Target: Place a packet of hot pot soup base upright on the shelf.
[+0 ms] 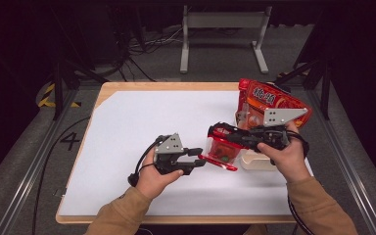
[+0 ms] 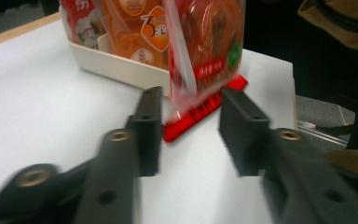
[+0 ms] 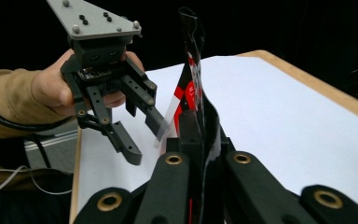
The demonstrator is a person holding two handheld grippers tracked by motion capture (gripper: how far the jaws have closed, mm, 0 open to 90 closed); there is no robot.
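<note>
Clamped edge-on in the right tool (image 3: 200,158), a red, clear-windowed plastic snack pouch (image 1: 221,149) stands upright — its loose end between the left tool's (image 2: 186,128) parted jaws.

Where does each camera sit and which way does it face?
High view: above the person's side, looking forward and down at the table; forearms and hands show.
Left gripper view: rides the left gripper, facing the snack bag and tray.
Right gripper view: rides the right gripper, clamping the bag.
Shared: bag, left gripper.
</note>
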